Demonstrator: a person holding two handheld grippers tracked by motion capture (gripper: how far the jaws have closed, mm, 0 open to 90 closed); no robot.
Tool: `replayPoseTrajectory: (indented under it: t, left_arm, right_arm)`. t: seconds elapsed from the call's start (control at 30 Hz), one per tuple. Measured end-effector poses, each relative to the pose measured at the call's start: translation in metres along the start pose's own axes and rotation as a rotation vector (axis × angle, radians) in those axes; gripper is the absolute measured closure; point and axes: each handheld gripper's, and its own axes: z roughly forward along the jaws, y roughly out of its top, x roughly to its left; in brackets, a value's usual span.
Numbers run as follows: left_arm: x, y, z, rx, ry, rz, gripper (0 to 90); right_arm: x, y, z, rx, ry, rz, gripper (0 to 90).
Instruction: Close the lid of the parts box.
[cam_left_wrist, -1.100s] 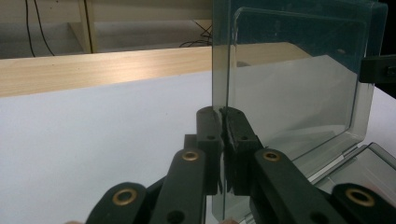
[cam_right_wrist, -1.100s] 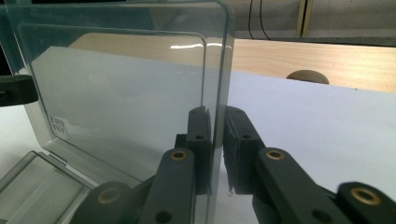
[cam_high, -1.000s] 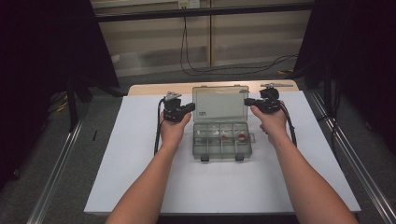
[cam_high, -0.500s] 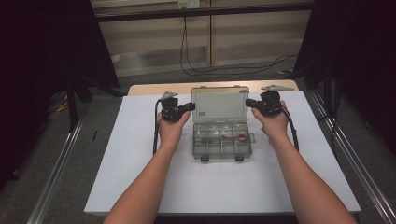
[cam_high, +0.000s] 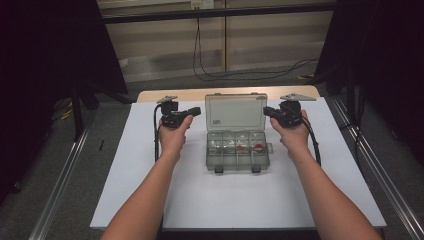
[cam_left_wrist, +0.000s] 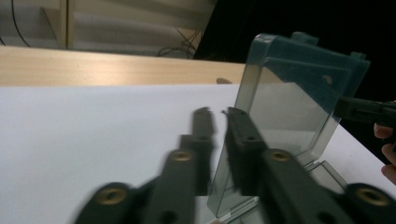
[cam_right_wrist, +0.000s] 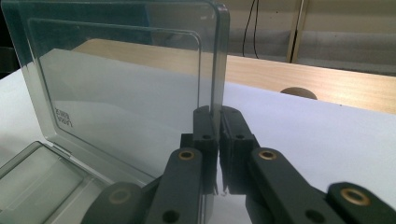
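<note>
- The left gripper (cam_high: 196, 111) has drawn a little away from the left edge of the lid (cam_high: 235, 112) compared with a second ago. Its jaws are closed on nothing, and a small gap now separates it from the lid.
- The right gripper (cam_high: 266, 111) is in the same place, at the right edge of the lid. In the right gripper view its jaws seem clenched on this edge.
- The lid stands upright as before, so I judge that the opening is done, the right side holds it, and the left one is free for the next step.
- The clear box (cam_high: 237, 162) lies in the middle of the white worktop (cam_high: 150, 190), nearer to the far edge, with its hinge on the far side.
- Small red parts (cam_high: 243, 146) lie in its far compartments.
- Two latches (cam_high: 219, 170) stick out toward the near edge.
- Nothing stands between the grippers and the box; the raised lid itself blocks a reach from behind.
</note>
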Motion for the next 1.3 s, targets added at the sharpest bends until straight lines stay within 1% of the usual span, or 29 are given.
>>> replayPoseTrajectory:
  t: [0.03,0.1,0.13,0.17,0.2,0.23,0.33,0.37,0.4,0.47,0.5,0.53,0.57,0.6,0.63,0.7,0.77,0.8,0.93,0.97,1.0,1.07,1.1,1.13,1.2,1.3]
  left_arm:
    - [0.002,0.000,0.003,0.007,-0.011,-0.013,89.1]
    - [0.002,0.001,0.009,0.013,-0.009,-0.043,90.0]
    - [0.002,0.001,0.012,0.033,-0.013,-0.047,90.0]
    - [0.003,0.001,0.016,0.041,-0.010,-0.043,90.0]
    - [0.003,0.001,0.019,0.047,-0.002,-0.047,90.0]
    - [0.003,0.001,0.022,0.052,0.004,-0.060,90.0]
    - [0.004,0.002,0.029,0.045,0.010,-0.104,90.0]
    - [0.005,0.003,0.030,0.052,-0.008,-0.110,90.0]
    - [0.005,0.003,0.032,0.052,-0.008,-0.114,90.0]
    - [0.004,0.005,0.035,0.058,-0.016,-0.114,90.0]
    - [0.004,0.006,0.035,0.064,-0.024,-0.106,90.0]
    - [0.003,0.007,0.036,0.070,-0.018,-0.099,90.0]
    - [0.002,0.007,0.037,0.076,-0.029,-0.095,90.0]
    - [0.001,0.007,0.037,0.073,-0.024,-0.100,90.0]
    - [0.001,0.008,0.037,0.076,-0.024,-0.093,90.0]
    - [0.001,0.008,0.037,0.073,-0.034,-0.099,90.0]
    - [0.000,0.008,0.037,0.072,-0.047,-0.108,90.0]
    - [0.000,0.008,0.036,0.075,-0.054,-0.101,90.0]
    - [-0.002,0.008,0.036,0.071,-0.070,-0.102,90.0]
    - [-0.002,0.009,0.036,0.072,-0.075,-0.095,90.0]
    - [-0.003,0.009,0.036,0.066,-0.078,-0.097,90.0]
    - [-0.004,0.009,0.037,0.065,-0.082,-0.102,90.0]
    - [-0.005,0.009,0.037,0.066,-0.088,-0.101,90.0]
    - [-0.005,0.009,0.036,0.071,-0.082,-0.096,90.0]
    - [-0.007,0.009,0.035,0.066,-0.077,-0.075,90.0]
    - [-0.009,0.009,0.035,0.066,-0.085,-0.073,90.0]
  right_arm:
    - [0.000,0.000,-0.001,-0.002,0.001,0.000,86.2]
    - [0.001,-0.001,-0.002,-0.006,0.001,-0.004,86.2]
    - [0.001,-0.001,-0.002,-0.007,0.002,-0.007,86.2]
    - [0.001,-0.002,-0.003,-0.010,0.001,-0.011,86.2]
    - [0.001,-0.002,-0.003,-0.010,0.001,-0.011,86.2]
    - [0.001,-0.002,-0.003,-0.012,0.002,-0.011,86.2]
    - [0.002,-0.003,-0.005,-0.020,0.005,-0.014,86.1]
    - [0.002,-0.004,-0.005,-0.023,0.006,-0.015,86.1]
    - [0.002,-0.005,-0.006,-0.030,0.006,-0.013,86.1]
    - [0.002,-0.006,-0.007,-0.033,0.012,-0.016,86.1]
    - [0.002,-0.006,-0.007,-0.037,0.013,-0.015,86.0]
    - [0.002,-0.007,-0.007,-0.042,0.015,-0.014,86.0]
    - [0.002,-0.007,-0.008,-0.044,0.017,-0.015,86.0]
    - [0.001,-0.008,-0.008,-0.044,0.023,-0.021,85.9]
    - [0.001,-0.008,-0.008,-0.050,0.023,-0.024,85.9]
    - [0.001,-0.009,-0.009,-0.053,0.022,-0.018,85.8]
    - [0.002,-0.009,-0.009,-0.054,0.028,-0.028,85.7]
    - [0.002,-0.009,-0.010,-0.055,0.026,-0.028,85.6]
    - [0.002,-0.010,-0.012,-0.053,0.035,-0.043,85.4]
    - [0.002,-0.010,-0.012,-0.053,0.037,-0.047,85.3]
    - [0.002,-0.010,-0.013,-0.050,0.037,-0.046,85.3]
    - [0.002,-0.009,-0.014,-0.050,0.040,-0.062,85.1]
    - [0.002,-0.009,-0.014,-0.046,0.042,-0.062,85.0]
    - [0.002,-0.009,-0.015,-0.044,0.043,-0.057,84.8]
    - [0.002,-0.009,-0.016,-0.039,0.053,-0.062,84.3]
    - [0.001,-0.010,-0.019,-0.040,0.069,-0.050,81.0]
